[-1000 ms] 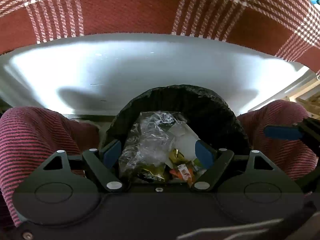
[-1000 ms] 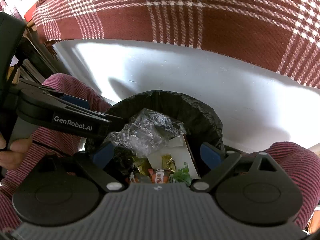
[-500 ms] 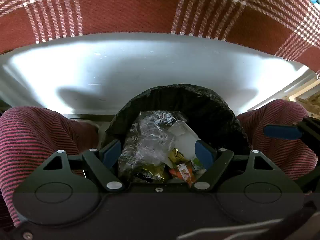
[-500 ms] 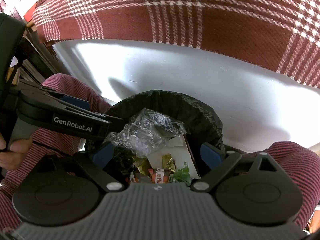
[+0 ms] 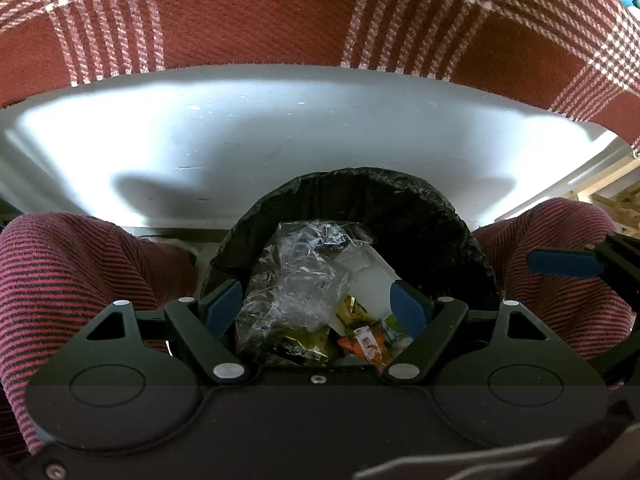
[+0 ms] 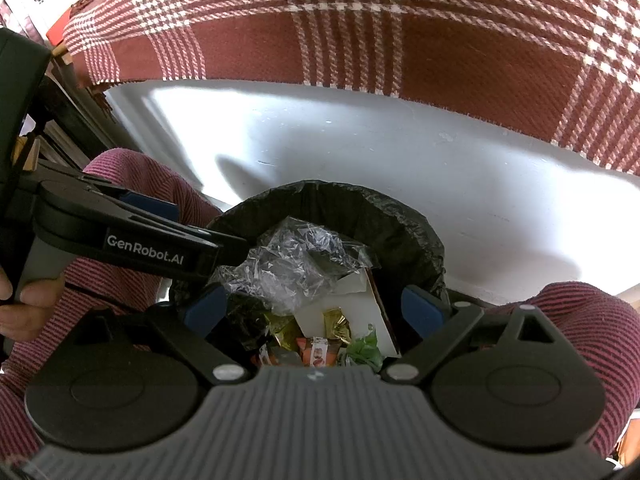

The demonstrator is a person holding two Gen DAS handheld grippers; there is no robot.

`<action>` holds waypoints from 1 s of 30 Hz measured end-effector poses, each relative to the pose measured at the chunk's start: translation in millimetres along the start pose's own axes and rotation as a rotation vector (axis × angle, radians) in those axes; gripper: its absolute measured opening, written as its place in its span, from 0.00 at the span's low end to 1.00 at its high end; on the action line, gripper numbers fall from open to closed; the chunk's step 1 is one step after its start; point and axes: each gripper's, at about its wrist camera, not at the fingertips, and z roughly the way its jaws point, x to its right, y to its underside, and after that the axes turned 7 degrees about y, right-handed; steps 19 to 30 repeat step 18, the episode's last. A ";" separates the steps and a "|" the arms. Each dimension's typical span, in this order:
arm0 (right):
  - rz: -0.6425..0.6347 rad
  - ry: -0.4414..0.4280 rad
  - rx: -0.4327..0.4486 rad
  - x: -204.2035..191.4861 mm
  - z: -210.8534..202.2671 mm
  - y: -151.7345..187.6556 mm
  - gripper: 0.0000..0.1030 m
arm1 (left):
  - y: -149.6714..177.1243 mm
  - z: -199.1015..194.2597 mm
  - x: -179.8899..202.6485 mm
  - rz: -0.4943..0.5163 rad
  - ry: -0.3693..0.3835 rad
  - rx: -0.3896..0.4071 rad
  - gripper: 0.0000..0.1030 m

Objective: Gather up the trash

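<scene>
1. Plaid cloth (image 5: 256, 20), red with white check, fills the top of both wrist views, far ahead of either claw, and hangs over a white table edge (image 5: 280, 132).
2. Legs in striped maroon trousers (image 5: 72, 280) flank the claws, 1 knee on each side, with the bin between them.
3. Bin lined with a black bag (image 5: 400, 208) sits straight ahead of and below both claws; its rim curves just beyond the fingertips.
4. Left gripper (image 5: 318, 306) hangs over the bin with its 2 blue pads set wide apart, nothing pinched between them. Seen from the right wrist, its black arm reaches in from the left, toward the bag's rim, with fingers of a hand (image 6: 24, 304) on its handle.
5. Right gripper (image 6: 314, 308) also stands wide, both pads clear of the rubbish, gripping nothing.
6. Crumpled clear plastic (image 5: 292, 276) lies on top of the trash, between and just ahead of the left claw's pads, nearer its left pad.
7. White card (image 6: 340, 312) lies under it, toward the right pad.
8. Small wrappers, gold (image 6: 338, 322), orange (image 6: 318, 354) and green (image 6: 366, 348), lie nearest the claw's base.
</scene>
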 end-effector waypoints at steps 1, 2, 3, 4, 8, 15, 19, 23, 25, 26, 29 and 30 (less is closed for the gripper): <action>0.001 0.000 -0.001 0.1 0.3 -0.3 0.95 | 0.3 -0.1 -0.3 0.001 0.000 0.000 0.78; 0.001 -0.001 -0.001 -0.1 0.1 -0.3 0.95 | 0.1 -0.1 -0.3 0.000 0.001 0.000 0.78; 0.001 -0.001 0.000 -0.3 0.0 -0.2 0.96 | 0.0 0.0 -0.2 0.000 0.001 0.000 0.78; 0.000 -0.001 0.000 -0.3 0.1 -0.5 0.96 | -0.1 0.0 -0.1 0.000 0.000 0.000 0.78; 0.000 -0.001 -0.001 -0.1 0.1 -0.9 0.96 | -0.6 0.0 -0.4 -0.001 0.001 0.001 0.78; 0.006 0.000 0.000 0.1 0.1 0.3 0.96 | -1.0 -1.0 -1.8 0.000 0.010 0.002 0.78; 0.011 0.000 0.001 0.8 -0.3 -0.1 0.96 | -1.4 -2.5 -0.3 0.006 0.004 0.008 0.78; 0.011 0.000 0.001 0.8 -0.3 -0.1 0.96 | -1.4 -2.5 -0.3 0.006 0.004 0.008 0.78; 0.011 0.000 0.001 0.8 -0.3 -0.1 0.96 | -1.4 -2.5 -0.3 0.006 0.004 0.008 0.78; 0.011 0.000 0.001 0.8 -0.3 -0.1 0.96 | -1.4 -2.5 -0.3 0.006 0.004 0.008 0.78; 0.011 0.000 0.001 0.8 -0.3 -0.1 0.96 | -1.4 -2.5 -0.3 0.006 0.004 0.008 0.78; 0.011 0.000 0.001 0.8 -0.3 -0.1 0.96 | -1.4 -2.5 -0.3 0.006 0.004 0.008 0.78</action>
